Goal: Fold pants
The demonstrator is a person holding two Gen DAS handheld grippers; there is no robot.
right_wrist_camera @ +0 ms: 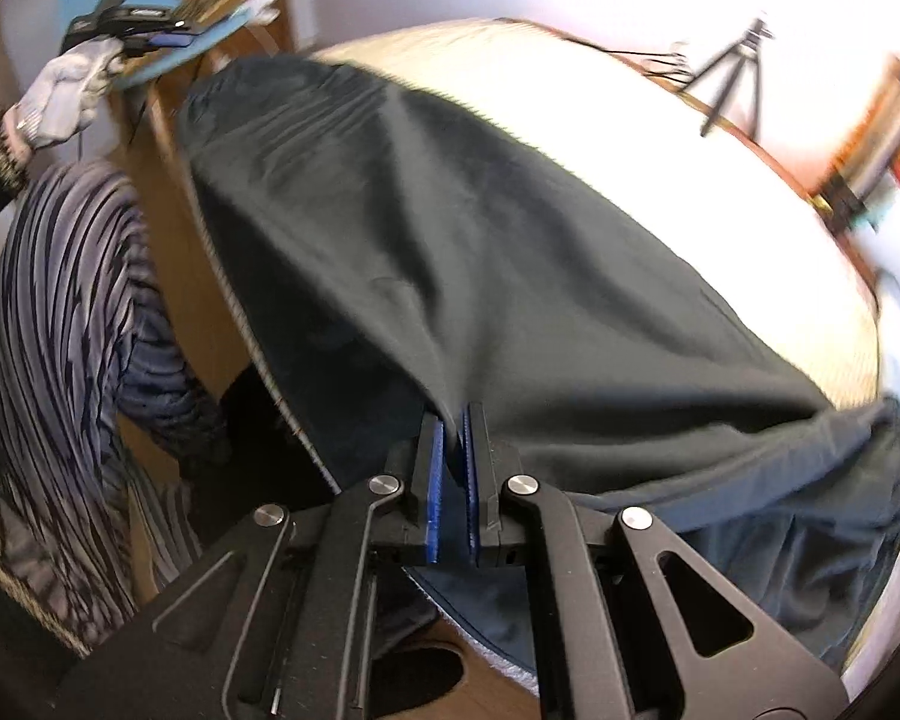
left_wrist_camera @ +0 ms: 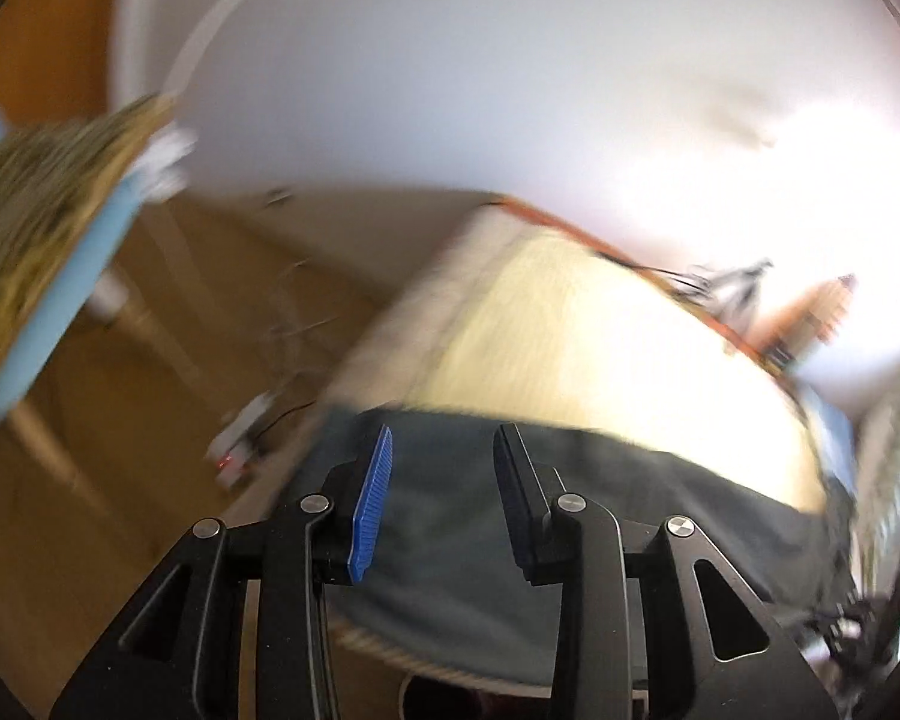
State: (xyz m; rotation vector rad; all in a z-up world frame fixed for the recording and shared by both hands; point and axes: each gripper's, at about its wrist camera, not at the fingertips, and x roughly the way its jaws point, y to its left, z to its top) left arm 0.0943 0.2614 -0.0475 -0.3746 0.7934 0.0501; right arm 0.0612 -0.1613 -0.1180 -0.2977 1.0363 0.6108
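Note:
Dark pants (right_wrist_camera: 450, 240) lie spread over a round, pale-covered table (right_wrist_camera: 690, 138). My right gripper (right_wrist_camera: 453, 411) is at their near edge, its blue pads almost together, and a ridge of the cloth runs up into the tips. In the left wrist view, which is blurred, my left gripper (left_wrist_camera: 445, 432) hangs above the pants (left_wrist_camera: 450, 516) with its jaws open and nothing between them. The right wrist view shows a gloved hand (right_wrist_camera: 60, 90) holding that left gripper high at the far left, off the cloth.
A person's striped garment (right_wrist_camera: 60, 330) is close on the left of the table. A tripod (right_wrist_camera: 738, 66) stands behind the table's far edge. A blue-seated chair (left_wrist_camera: 60, 330) and a power strip (left_wrist_camera: 240, 438) sit on the wooden floor (left_wrist_camera: 120, 510) to the left.

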